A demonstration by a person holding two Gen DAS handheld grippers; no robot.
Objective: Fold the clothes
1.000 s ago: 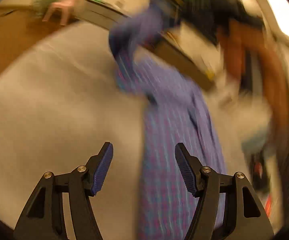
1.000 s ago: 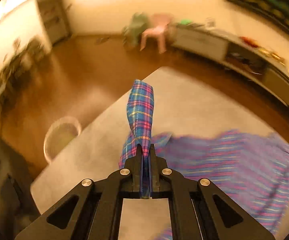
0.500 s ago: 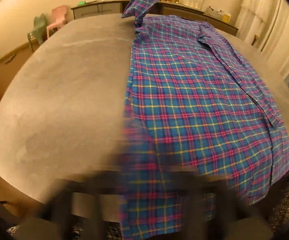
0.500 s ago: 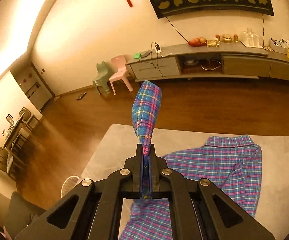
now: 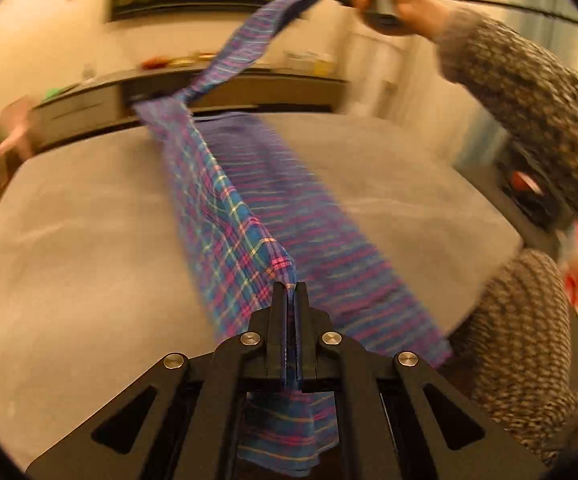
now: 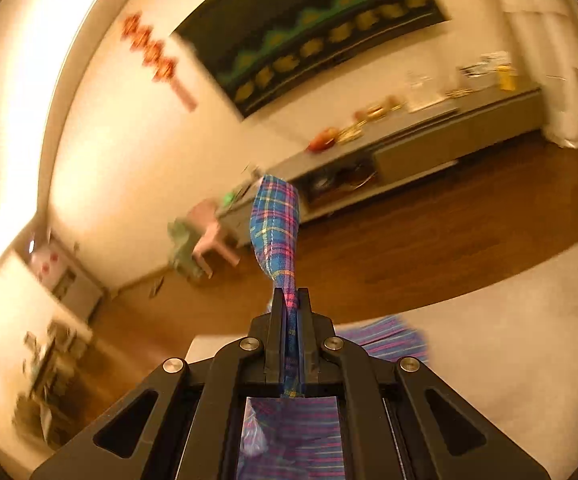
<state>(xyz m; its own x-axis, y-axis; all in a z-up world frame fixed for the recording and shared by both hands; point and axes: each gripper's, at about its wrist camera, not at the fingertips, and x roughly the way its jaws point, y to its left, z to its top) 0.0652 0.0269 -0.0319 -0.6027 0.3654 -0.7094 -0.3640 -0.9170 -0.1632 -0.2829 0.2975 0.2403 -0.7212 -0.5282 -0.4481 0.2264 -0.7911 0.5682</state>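
Plaid cloth fills my left gripper [image 5: 290,292], jaws clenched on the near hem of the shirt [image 5: 225,216], which I lift off the grey surface [image 5: 69,240] near its front edge so one side can swing over. Farther off, my right gripper [image 6: 290,298] is clamped on a sleeve end, raised high past the far edge to stretch the fabric taut. My right hand [image 5: 393,4] reaches upward, sweater sleeve [image 5: 529,92] extended.
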